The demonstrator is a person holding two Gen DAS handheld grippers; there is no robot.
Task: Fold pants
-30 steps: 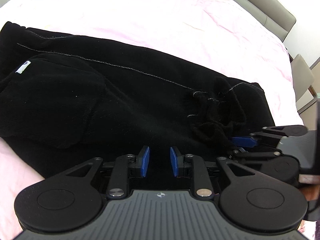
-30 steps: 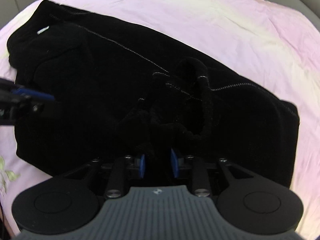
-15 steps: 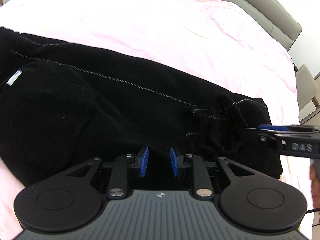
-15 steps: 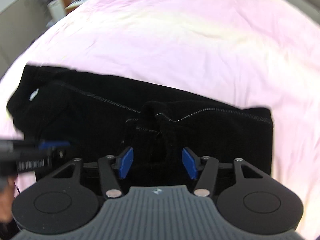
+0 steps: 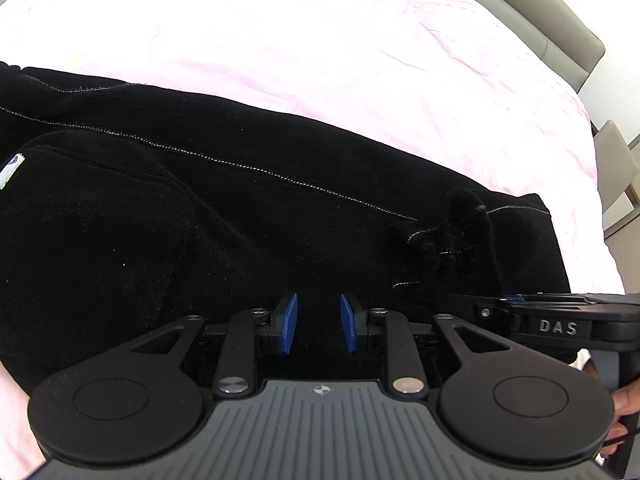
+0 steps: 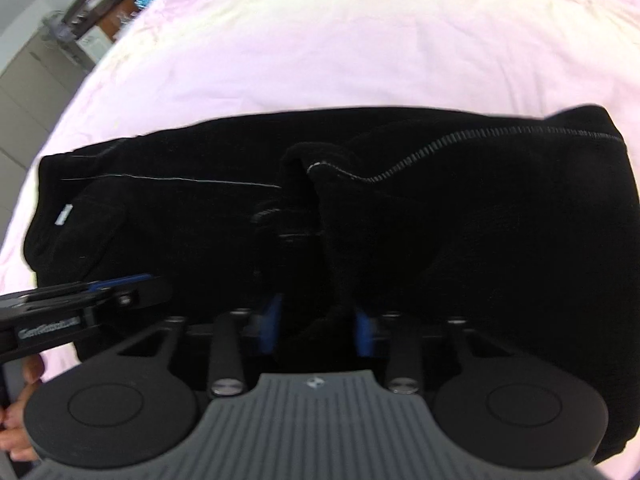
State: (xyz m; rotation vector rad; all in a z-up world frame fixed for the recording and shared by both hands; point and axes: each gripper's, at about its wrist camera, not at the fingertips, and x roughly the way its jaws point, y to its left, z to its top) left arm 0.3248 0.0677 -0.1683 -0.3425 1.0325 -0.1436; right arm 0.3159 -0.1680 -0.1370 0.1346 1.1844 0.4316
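Now black pants lie folded on a pink bedsheet, just ahead of both tongs; left tongs stand slightly apart, right tongs wider apart over the cloth.

Left gripper fingers narrowly parted; right gripper fingers spread wider.

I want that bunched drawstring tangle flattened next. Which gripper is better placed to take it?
Probably the right gripper: its open jaws already straddle the bunched drawstring on the pants. The left gripper faces flat cloth.
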